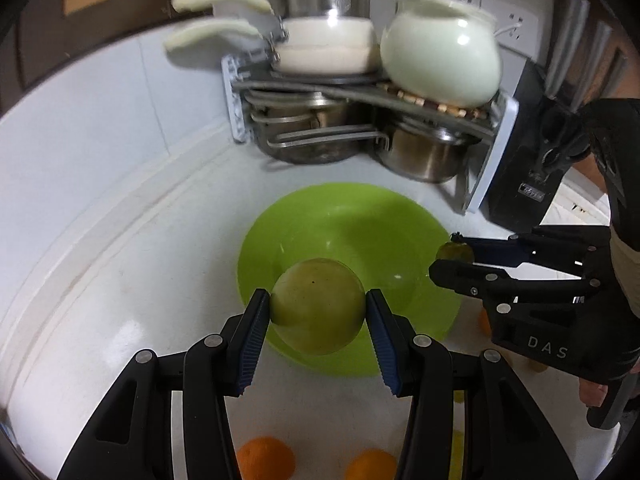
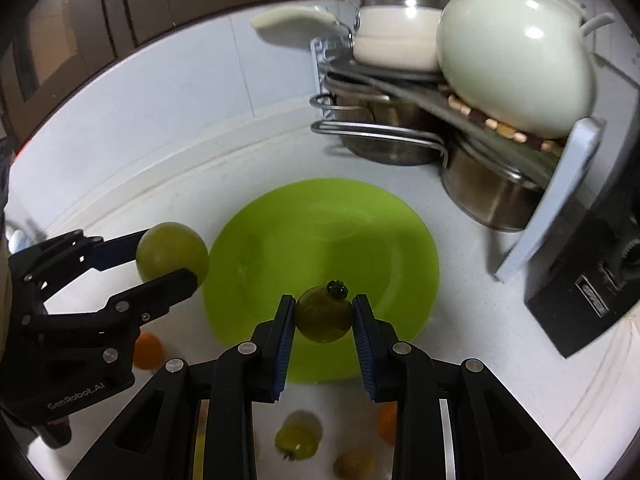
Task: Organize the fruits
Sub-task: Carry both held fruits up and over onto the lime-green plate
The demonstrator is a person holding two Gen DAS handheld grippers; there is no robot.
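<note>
Two fruits are being carried at once, one in each gripper, and both are hanging above the wide, shallow lime-green plastic bowl (image 1: 320, 216) on the white countertop (image 1: 132, 264). We are clamping the left gripper (image 1: 318, 308) on a large, smooth, pale green round fruit (image 1: 318, 306); its blue ribbed pads (image 1: 256, 336) are pressing the fruit at its widest line, which is keeping it from rolling out. We are clamping the right gripper (image 2: 323, 314) on a smaller, darker green fruit with a dark calyx on top (image 2: 324, 314), the jaws standing much narrower to suit it.

Both grippers are pointing steeply downward so that each fruit is sitting over the bowl's hollow and not over its rim. The bowl is showing no fruit inside, so we are judging its whole floor to be free for a release.

Room for moving is open on the near side and to the left, where bare counter is running up to a raised edge. On the far right, a metal rack of steel pots with a pale green ceramic pot on top (image 2: 516, 52) is standing close behind the bowl, and a black appliance (image 2: 588, 280) is closing the right side. Loose orange fruits (image 1: 266, 458) are lying on the near counter beneath the grippers, along with more small green ones (image 2: 298, 438). The two grippers are working near each other, so we are advising staggered releases.
</note>
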